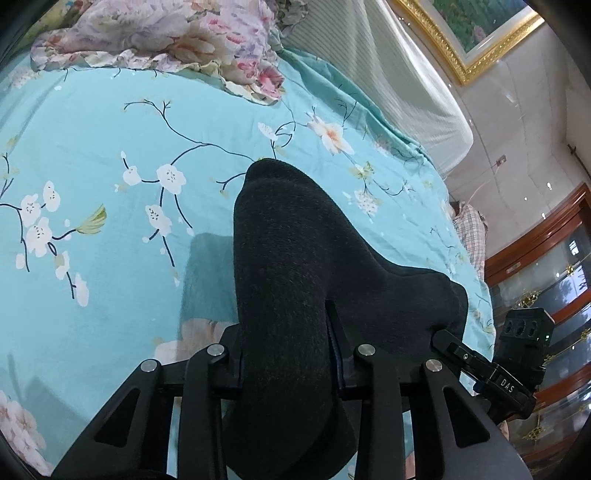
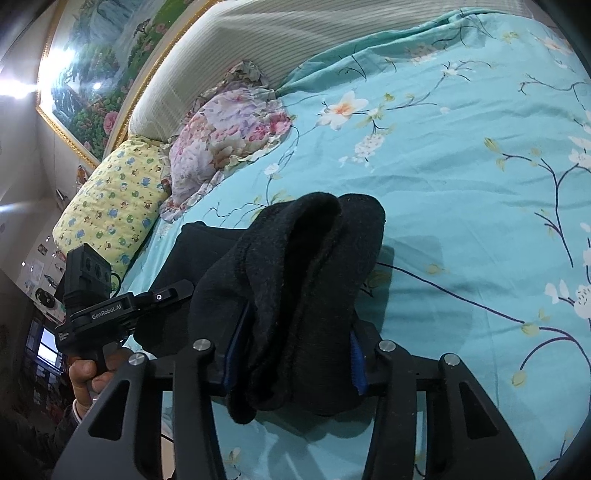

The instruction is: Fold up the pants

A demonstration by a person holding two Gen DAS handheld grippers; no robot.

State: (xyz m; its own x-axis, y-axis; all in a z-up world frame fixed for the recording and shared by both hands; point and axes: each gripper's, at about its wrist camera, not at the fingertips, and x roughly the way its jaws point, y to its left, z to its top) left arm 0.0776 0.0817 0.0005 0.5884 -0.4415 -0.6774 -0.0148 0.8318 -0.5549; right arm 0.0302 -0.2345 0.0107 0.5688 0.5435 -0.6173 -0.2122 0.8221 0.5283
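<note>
The black pants (image 1: 291, 258) are bunched thick between the fingers of my left gripper (image 1: 291, 354), which is shut on them and holds them above the turquoise flowered bedsheet (image 1: 110, 155). In the right wrist view my right gripper (image 2: 291, 347) is shut on another fold of the same black pants (image 2: 295, 266), which drape over its blue finger pads (image 2: 357, 363). The left gripper (image 2: 162, 295) shows at the left there, close beside the cloth. The fingertips are hidden by fabric in both views.
A pink flowered pillow (image 2: 225, 136) and a yellow patterned pillow (image 2: 110, 206) lie at the head of the bed by the striped headboard (image 2: 258, 33). A framed painting (image 1: 476, 26) hangs above. A wooden cabinet (image 1: 546, 266) stands beside the bed.
</note>
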